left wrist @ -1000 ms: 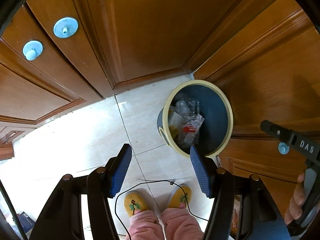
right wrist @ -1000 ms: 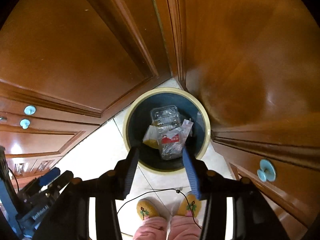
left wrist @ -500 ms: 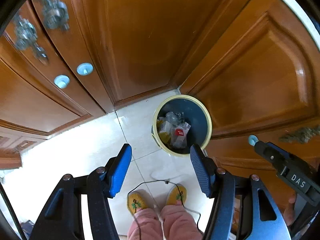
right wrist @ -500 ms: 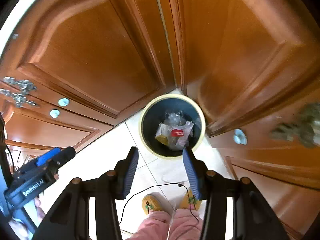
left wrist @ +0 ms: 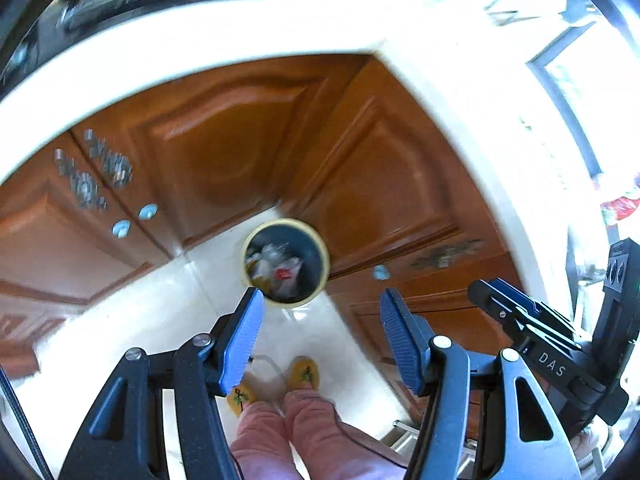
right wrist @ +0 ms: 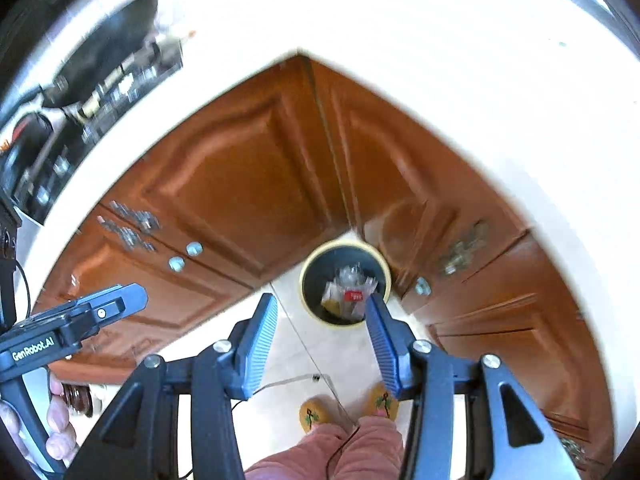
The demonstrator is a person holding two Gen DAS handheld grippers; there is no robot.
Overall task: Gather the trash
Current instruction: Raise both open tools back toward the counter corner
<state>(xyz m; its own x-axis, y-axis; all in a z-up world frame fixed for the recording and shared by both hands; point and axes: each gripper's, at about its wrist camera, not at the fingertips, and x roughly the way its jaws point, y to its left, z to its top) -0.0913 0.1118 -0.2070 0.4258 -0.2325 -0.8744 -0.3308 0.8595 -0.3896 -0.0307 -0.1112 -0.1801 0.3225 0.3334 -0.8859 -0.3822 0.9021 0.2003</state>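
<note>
Looking down past both grippers, each with blue pads spread apart and nothing between them. Left gripper (left wrist: 322, 330): below its jaws stand yellow slippers (left wrist: 305, 373) and pink trouser legs (left wrist: 280, 432) on pale floor tiles (left wrist: 160, 312). Just beyond the left pad's tip sits the bin (left wrist: 285, 261), dark inside with a cream rim, in the corner where two runs of wooden cabinets (left wrist: 224, 148) meet. It holds the trash (left wrist: 280, 270): clear crumpled plastic, a red-labelled wrapper, something yellow. Beyond the cabinets curves a white countertop (left wrist: 224, 40).

Right gripper (right wrist: 318, 314): the same bin (right wrist: 345, 283) lies just past the right pad's tip, its trash (right wrist: 349, 292) partly hidden by that pad.

Only the left view shows the right gripper's body marked DAS, right of the jaws, and a bright window (left wrist: 580, 92) far right. Only the right view shows the left gripper's body, left of the jaws, fingers (right wrist: 60, 420) wrapped round its handle, and a dark pan (right wrist: 112, 36) on a stove far left.
</note>
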